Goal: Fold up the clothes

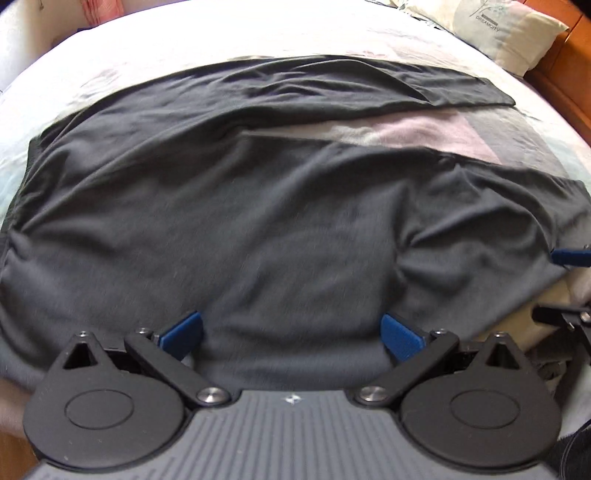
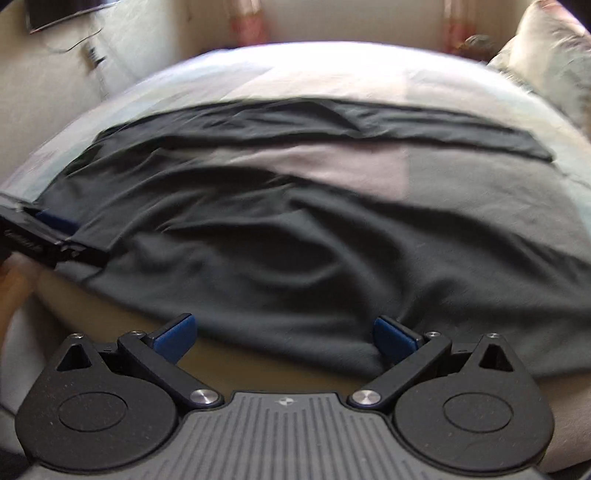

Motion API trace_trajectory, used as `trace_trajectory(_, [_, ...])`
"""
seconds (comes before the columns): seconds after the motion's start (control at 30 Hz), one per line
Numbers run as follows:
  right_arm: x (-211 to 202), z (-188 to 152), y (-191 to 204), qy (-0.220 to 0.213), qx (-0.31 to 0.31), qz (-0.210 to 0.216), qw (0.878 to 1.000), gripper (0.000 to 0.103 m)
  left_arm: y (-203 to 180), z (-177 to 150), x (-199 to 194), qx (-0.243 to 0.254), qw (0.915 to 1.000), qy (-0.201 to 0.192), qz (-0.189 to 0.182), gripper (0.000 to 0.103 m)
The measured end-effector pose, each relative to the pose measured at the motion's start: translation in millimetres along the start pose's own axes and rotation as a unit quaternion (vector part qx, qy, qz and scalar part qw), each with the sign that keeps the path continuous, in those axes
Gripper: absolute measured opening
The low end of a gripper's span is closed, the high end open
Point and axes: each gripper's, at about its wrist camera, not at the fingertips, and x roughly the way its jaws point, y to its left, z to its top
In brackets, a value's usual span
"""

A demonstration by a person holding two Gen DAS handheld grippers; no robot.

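Observation:
Dark grey trousers (image 1: 221,203) lie spread on the bed, waist to the left, with both legs running right. The far leg (image 1: 369,85) lies flat, and the near leg (image 1: 480,206) is wrinkled. My left gripper (image 1: 291,328) is open just over the seat of the trousers, with cloth under it and nothing pinched. My right gripper (image 2: 284,326) is open at the near edge of the trousers (image 2: 295,240), where the cloth reaches the bed's side. A blue fingertip (image 1: 570,256) of the right gripper shows at the near leg's hem. The left gripper's blue fingertip (image 2: 55,221) shows at the waist end.
A pale patterned bedsheet (image 1: 406,129) shows between the two legs. A pillow (image 1: 509,29) lies at the far right by a wooden headboard (image 1: 569,74). Pink curtains (image 2: 247,26) and a wall-mounted screen (image 2: 66,14) stand behind the bed.

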Motion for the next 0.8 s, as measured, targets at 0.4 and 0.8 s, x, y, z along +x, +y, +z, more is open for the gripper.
trace_trajectory(0.4, [8,8,13,0.022,0.011,0.011,1.000,0.103,9,-10,-2,-0.013,0.9995,-0.029,0.005,0.102])
trace_trajectory(0.8, [7,7,16,0.010,0.009,-0.024,1.000,0.103,88,-7,-11,-0.101,0.9940,-0.041,-0.006,0.102])
